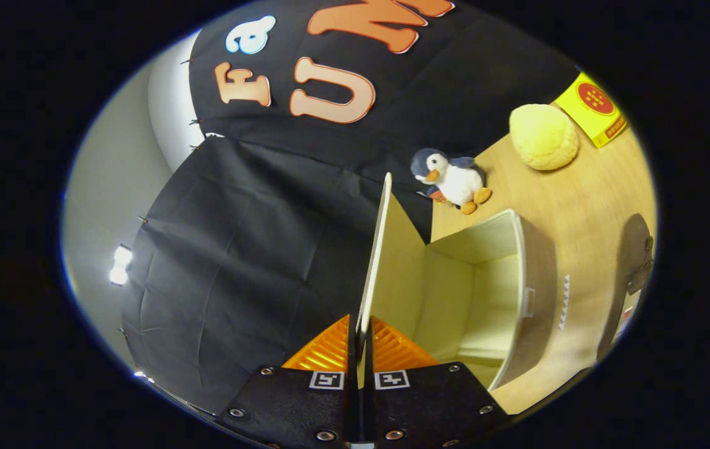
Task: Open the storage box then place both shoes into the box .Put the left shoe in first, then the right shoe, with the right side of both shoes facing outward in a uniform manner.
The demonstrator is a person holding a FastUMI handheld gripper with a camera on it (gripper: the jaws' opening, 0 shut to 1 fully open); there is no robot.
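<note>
Box lid, thin flat panel, pinched edge-on by ribbed tongs.

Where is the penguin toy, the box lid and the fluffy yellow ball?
penguin toy [455,179]: gripper view, on its white belly.
box lid [375,249]: gripper view, on its thin edge, pinched between the gripper [360,340] fingers.
fluffy yellow ball [543,137]: gripper view, on its middle.

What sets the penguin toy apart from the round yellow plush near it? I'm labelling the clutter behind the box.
The penguin toy is dark and white with orange beak and feet; the yellow plush is one pale yellow colour. The penguin has a head, wings and feet; the plush is a plain rounded lump. Both sit on the wooden table beyond the open storage box, whose lid the gripper pinches.
</note>
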